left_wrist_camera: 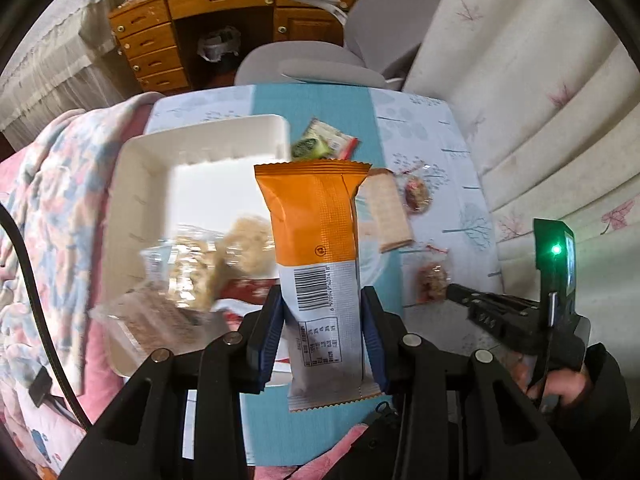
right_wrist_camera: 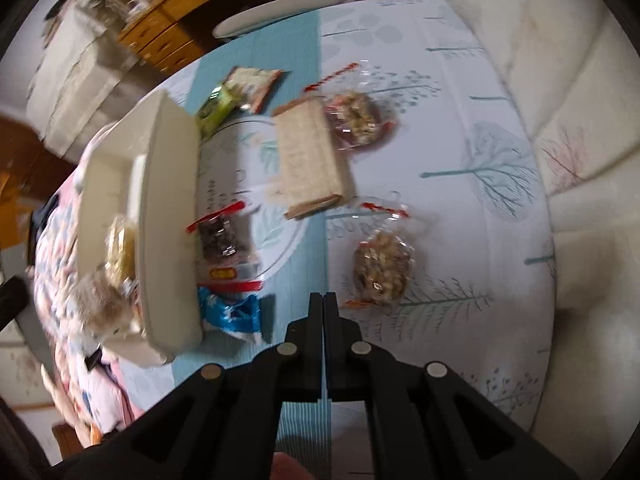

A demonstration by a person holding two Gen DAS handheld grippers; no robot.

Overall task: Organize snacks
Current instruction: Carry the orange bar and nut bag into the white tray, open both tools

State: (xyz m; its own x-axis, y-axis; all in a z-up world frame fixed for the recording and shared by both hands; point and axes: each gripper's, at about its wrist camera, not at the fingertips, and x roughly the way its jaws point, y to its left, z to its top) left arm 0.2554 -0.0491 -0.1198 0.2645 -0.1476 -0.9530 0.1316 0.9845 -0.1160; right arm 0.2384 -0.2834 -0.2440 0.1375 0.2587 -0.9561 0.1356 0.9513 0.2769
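Your left gripper (left_wrist_camera: pixel 322 336) has its blue-padded fingers (left_wrist_camera: pixel 269 336) pressed against both sides of an orange-and-white snack bar (left_wrist_camera: pixel 316 256), which stands lengthwise out from the fingers with its orange end farthest from you. Your right gripper (right_wrist_camera: pixel 322 308) is fully closed, finger against finger, with nothing between them.

Beyond and to the left of your left fingers sits a white tray (left_wrist_camera: pixel 140 168) with a few clear-wrapped snacks (left_wrist_camera: pixel 208 264) blurred inside it. Past the bar's far tip lies a green packet (left_wrist_camera: pixel 310 148); to the right of the bar lie a wrapped cracker stack (left_wrist_camera: pixel 390 208) and two clear bags of nut clusters (left_wrist_camera: pixel 432 282).

Ahead of your right fingers, just to their right, is one nut-cluster bag (right_wrist_camera: pixel 382 268); to their left, against the tray wall (right_wrist_camera: pixel 168 220), lie a blue packet (right_wrist_camera: pixel 232 312) and a bag of dark pieces (right_wrist_camera: pixel 220 236).

Everything rests on a tablecloth (right_wrist_camera: pixel 480 120) printed with pale trees and a teal stripe. A floral blanket (left_wrist_camera: pixel 60 184) lies left of the tray, a cream quilted cover (left_wrist_camera: pixel 540 80) rises on the right, and a grey chair (left_wrist_camera: pixel 320 60) and wooden desk (left_wrist_camera: pixel 192 20) stand beyond the table.
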